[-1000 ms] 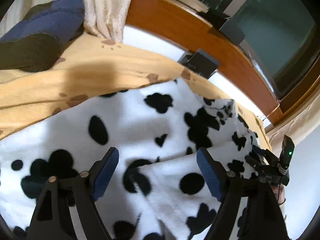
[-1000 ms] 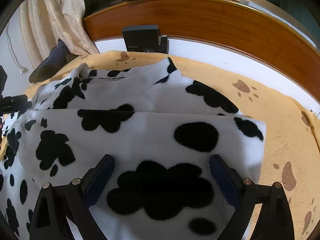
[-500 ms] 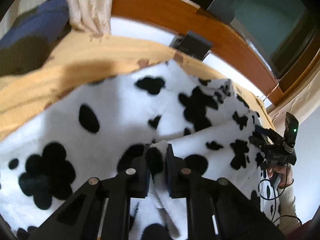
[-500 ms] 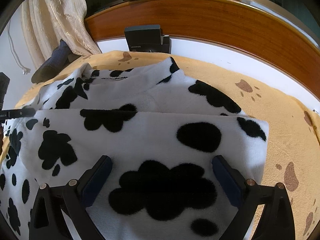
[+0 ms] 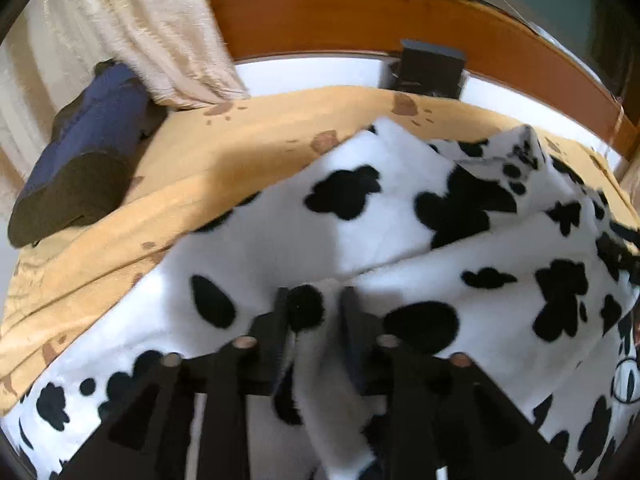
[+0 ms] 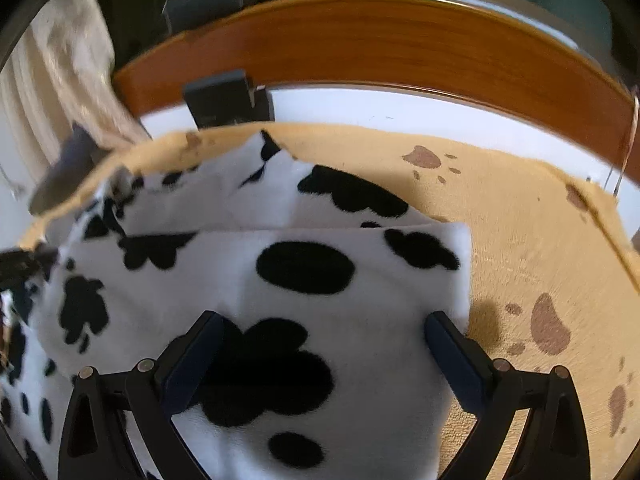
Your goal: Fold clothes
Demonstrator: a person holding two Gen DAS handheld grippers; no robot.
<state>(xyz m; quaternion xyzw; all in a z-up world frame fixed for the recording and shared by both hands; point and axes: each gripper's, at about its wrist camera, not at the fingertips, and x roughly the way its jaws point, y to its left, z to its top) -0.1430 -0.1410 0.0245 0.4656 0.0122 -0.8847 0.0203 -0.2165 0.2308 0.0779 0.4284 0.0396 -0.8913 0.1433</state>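
Under my fingers the cow-print garment (image 6: 304,264) is thick, fluffy fleece, matt white with black blotches. It lies on a tan blanket (image 6: 520,240) of short, nubbly pile with brown paw marks. Beyond, the wooden headboard (image 6: 400,40) shines smooth and varnished. The cream curtain (image 5: 160,32) looks ribbed with a faint sheen.

Nothing readable here, honestly. The dark box (image 6: 226,98) up by the wooden headboard (image 6: 400,48) has a small pale mark low on its front in the right wrist view — too blurred to make out. Same box in the left wrist view shows a plain face. The cow-print fleece (image 6: 280,280) and tan paw-print blanket (image 6: 520,240) carry patterns only — no lettering.
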